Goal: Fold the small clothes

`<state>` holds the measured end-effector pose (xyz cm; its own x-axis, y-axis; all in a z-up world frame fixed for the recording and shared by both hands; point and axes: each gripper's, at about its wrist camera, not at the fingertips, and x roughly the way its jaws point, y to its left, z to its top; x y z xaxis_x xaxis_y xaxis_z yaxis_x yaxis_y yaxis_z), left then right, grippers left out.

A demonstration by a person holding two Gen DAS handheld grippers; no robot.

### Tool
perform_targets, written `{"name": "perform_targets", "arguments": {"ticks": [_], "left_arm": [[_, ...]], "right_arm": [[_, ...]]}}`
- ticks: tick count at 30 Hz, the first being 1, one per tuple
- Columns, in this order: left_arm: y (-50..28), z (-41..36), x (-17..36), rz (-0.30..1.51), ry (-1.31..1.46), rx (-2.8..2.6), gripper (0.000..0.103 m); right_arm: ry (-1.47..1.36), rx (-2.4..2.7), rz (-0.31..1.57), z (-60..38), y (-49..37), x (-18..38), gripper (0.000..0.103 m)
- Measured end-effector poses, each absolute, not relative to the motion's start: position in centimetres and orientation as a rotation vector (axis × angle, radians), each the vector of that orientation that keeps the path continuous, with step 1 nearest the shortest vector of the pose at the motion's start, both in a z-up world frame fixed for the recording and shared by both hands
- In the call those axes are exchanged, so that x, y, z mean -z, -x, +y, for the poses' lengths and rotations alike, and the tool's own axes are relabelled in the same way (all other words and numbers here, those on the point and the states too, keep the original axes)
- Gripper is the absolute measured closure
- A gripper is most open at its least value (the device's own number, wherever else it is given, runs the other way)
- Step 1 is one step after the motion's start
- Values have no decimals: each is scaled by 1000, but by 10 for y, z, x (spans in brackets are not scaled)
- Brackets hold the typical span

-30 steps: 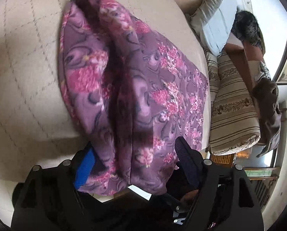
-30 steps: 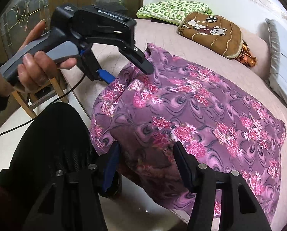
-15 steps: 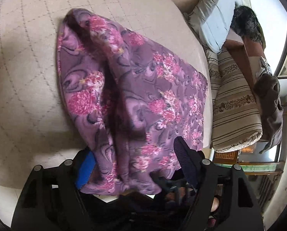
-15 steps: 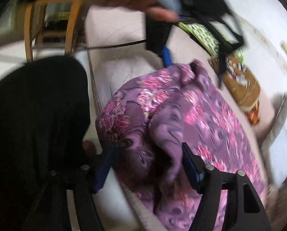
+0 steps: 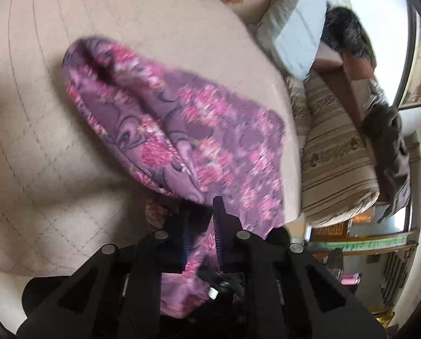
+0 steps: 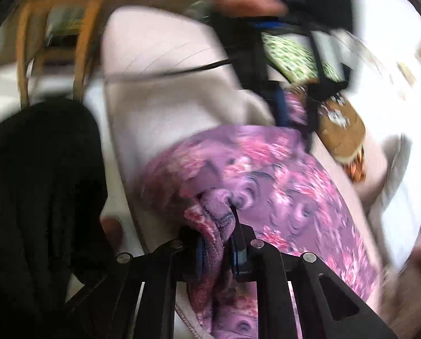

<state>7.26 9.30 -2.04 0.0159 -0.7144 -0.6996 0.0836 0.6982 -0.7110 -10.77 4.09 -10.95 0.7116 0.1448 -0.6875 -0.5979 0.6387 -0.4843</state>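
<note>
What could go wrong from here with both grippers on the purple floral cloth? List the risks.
1. The right gripper pinches a thick bunched roll of the floral cloth, not a clean edge, so the fold may come out lumpy.
2. The left gripper has just closed on the cloth's near edge; uneven lifting could skew the fold.
3. Part of the cloth hangs over the edge of the bed and might drag.

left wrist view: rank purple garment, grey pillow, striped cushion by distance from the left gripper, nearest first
1. Purple garment: pinched in the left gripper, spread over the bed ahead.
2. Striped cushion: off the bed's right edge, level with the garment's far half.
3. Grey pillow: upper right, at the bed's far end.
</note>
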Motion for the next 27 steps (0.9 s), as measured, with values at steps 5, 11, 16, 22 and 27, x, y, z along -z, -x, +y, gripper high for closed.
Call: {"name": "perform_targets", "arguments": {"ticks": [5,11,16,22,27], "left_arm": [[-79,74,-2,1392,589,691,91],[-92,-7,-19,1416,491,775,91],[-107,-97,-19,1464,361,858,91],[-110,-186,19,1588,206,845,91],[-106,-205,18,1615,127,831,90]], "right_arm": [[541,-427,612,-5,106,51,91],[148,-327,711,-105,87,17,91],[-123,-240,759,-183,83,15,92],[-425,-145,885,-256,86,59,91],[-602,-149,943,-284,87,83,79]]}}
